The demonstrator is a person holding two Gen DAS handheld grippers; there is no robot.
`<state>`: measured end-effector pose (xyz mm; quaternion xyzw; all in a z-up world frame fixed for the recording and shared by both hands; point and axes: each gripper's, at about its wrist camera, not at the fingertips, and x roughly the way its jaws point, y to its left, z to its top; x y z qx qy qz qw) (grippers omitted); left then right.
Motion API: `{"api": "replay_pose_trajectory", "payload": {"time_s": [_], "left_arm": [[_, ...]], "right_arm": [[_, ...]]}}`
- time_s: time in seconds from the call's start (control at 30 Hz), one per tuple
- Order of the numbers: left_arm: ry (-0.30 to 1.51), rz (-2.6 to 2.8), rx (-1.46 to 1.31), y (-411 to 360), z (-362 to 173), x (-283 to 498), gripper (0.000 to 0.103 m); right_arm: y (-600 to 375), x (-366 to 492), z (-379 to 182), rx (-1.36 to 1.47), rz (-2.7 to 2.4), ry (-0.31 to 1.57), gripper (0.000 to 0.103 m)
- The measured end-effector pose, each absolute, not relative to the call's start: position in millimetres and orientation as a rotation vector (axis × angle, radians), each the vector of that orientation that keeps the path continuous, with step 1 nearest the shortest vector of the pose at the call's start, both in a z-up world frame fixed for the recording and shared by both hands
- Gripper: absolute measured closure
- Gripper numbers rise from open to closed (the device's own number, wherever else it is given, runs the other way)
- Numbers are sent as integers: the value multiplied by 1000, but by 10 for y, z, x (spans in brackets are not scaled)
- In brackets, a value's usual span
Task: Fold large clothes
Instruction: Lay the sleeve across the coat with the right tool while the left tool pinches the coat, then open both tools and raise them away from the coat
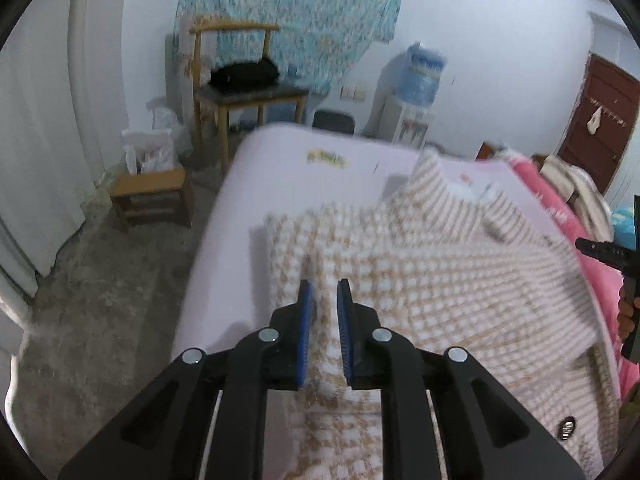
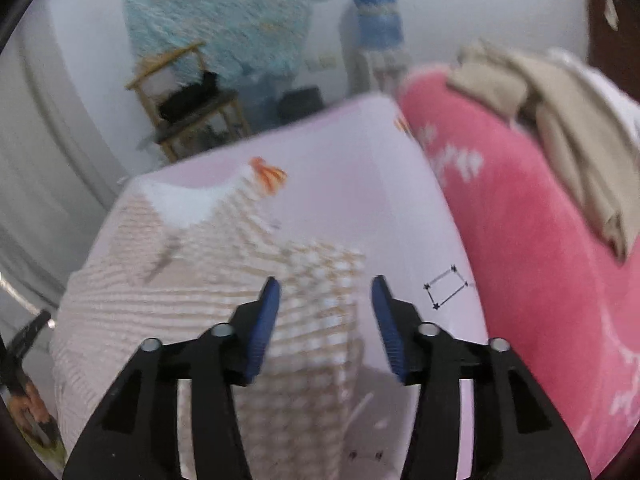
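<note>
The checked garment (image 1: 420,264) lay spread over the pale lilac bed (image 1: 280,168), its folded left edge close to the bed's left side and its collar (image 2: 188,204) toward the far end; bare sheet remained beyond the collar and along the right of the garment, up to the pink blanket (image 2: 540,260). The left gripper (image 1: 325,286) hung over the garment's near left part with its blue pads (image 1: 306,304) only narrowly apart; a ridge of cloth ran up between them, though whether the pads pressed on it I could not tell. The right gripper (image 2: 325,282) stood about half open above the garment's right edge; its pads (image 2: 270,308) were clear of the cloth and held nothing. A beige cloth (image 2: 560,120) lay heaped on the pink blanket, hemming in the right side; to the left of the bed the concrete floor (image 1: 100,300) was open apart from a low wooden stool (image 1: 152,196); past the foot of the bed stood a wooden chair (image 1: 240,80) with a black bag (image 1: 244,74), a water dispenser (image 1: 416,96) and a hanging blue patterned cloth (image 1: 304,12); a dark red door (image 1: 600,120) was at far right.
</note>
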<state>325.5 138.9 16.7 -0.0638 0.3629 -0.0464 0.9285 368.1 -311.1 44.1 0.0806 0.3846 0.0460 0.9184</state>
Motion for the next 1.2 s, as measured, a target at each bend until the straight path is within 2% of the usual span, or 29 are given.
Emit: {"api": "replay_pose_trajectory", "payload": {"time_s": [0.13, 0.2, 0.27, 0.33, 0.37, 0.57, 0.67, 0.77, 0.9, 0.93, 1.0, 1.1, 1.2], "left_arm": [[717, -213, -116, 1221, 351, 3236, 85], [779, -264, -83, 1025, 274, 3355, 76], [853, -271, -49, 876, 125, 3482, 72], [927, -199, -11, 805, -146, 3642, 72], [929, -200, -19, 820, -214, 3663, 72], [874, -233, -36, 881, -40, 3453, 71], [904, -281, -18, 865, -117, 3357, 59], [890, -287, 27, 825, -215, 3305, 59], [859, -314, 7, 741, -3, 3191, 58], [848, -344, 3, 711, 29, 3136, 55], [869, -376, 13, 636, -34, 3085, 39], [876, -335, 128, 482, -195, 3058, 38], [901, -332, 92, 443, -37, 3085, 38]], "right_arm": [[-2692, 3457, 560, 72, 272, 789, 53], [-2434, 3458, 480, 27, 348, 830, 53], [-2233, 3528, 321, -19, 363, 886, 53], [-2084, 3669, 25, -83, 301, 974, 53], [-2045, 3684, -72, -127, 273, 954, 52], [-2074, 3366, 161, -137, 250, 914, 51], [-2115, 3180, 81, -182, 238, 912, 48], [-2237, 3171, -167, -166, 242, 924, 46], [-2207, 3114, 37, -121, 244, 921, 46], [-2167, 3070, 65, -122, 269, 903, 46], [-2047, 3028, -18, -139, 317, 919, 46], [-1882, 3000, -178, -276, 278, 880, 45], [-1986, 3167, -33, -169, 274, 945, 45]]}}
